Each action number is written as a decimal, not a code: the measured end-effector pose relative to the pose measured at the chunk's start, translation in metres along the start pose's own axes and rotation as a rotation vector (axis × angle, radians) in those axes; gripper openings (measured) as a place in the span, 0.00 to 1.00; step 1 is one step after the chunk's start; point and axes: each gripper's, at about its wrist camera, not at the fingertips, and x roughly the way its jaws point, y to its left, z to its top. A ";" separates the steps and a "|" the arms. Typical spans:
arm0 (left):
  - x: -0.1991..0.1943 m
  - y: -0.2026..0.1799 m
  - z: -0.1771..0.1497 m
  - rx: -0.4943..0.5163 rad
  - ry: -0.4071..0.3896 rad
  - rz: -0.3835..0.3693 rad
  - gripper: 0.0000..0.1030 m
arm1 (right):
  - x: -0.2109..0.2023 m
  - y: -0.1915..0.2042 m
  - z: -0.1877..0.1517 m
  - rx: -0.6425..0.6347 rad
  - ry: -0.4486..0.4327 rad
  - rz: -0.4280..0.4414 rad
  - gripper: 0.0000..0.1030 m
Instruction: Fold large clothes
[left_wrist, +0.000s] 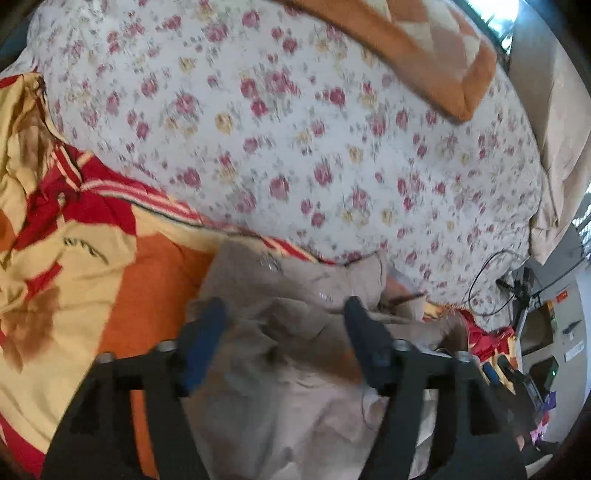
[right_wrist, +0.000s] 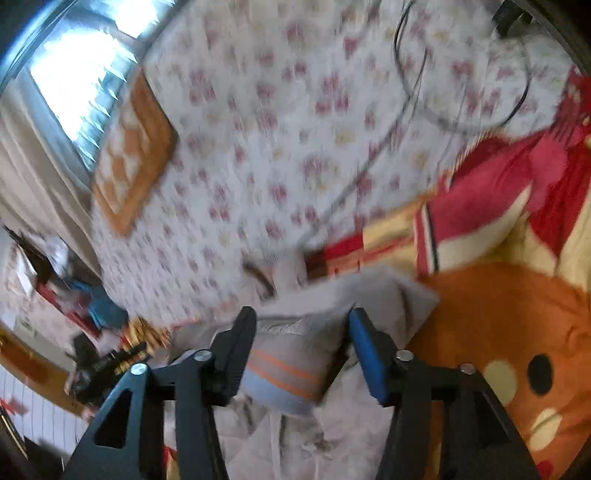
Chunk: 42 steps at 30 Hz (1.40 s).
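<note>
- The grey garment (left_wrist: 295, 332) is lying bunched on the orange, red and cream blanket (left_wrist: 85, 258), at the edge where the blanket is meeting the flowered quilt (left_wrist: 295, 129).
- In the right wrist view the same garment (right_wrist: 332, 295) is showing a light blue band with orange stripes, folded over on itself between the fingers.
- No box, basket or other container is showing in either view; the bed is carrying everything.
- A folded orange and cream cloth (left_wrist: 406, 44) is resting on top of the quilt, well apart from the garment.
- A thin dark cable (right_wrist: 424, 92) is looping across the quilt, toward the red part of the blanket.
- The left gripper (left_wrist: 284, 314) is hovering low over the garment, tilted down toward it, with its jaws spread wide and cloth lying between them; nothing is being pinched.
- The right gripper (right_wrist: 301, 321) is also pointing down at the garment, jaws parted, with the striped fold sitting in the gap; whether the fingers (right_wrist: 369, 354) are touching the cloth cannot be told through the blur.
- A bright window (right_wrist: 81, 74) is showing beyond the bed.
</note>
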 end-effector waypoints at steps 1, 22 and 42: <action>-0.008 0.002 0.000 0.006 -0.015 0.000 0.74 | -0.013 0.002 -0.001 -0.021 -0.011 -0.001 0.56; 0.017 0.025 -0.027 0.038 0.038 0.295 0.79 | 0.098 0.104 -0.044 -0.412 0.188 -0.209 0.80; 0.030 0.009 -0.054 0.134 0.080 0.209 0.79 | 0.213 0.115 -0.052 -0.449 0.204 -0.337 0.11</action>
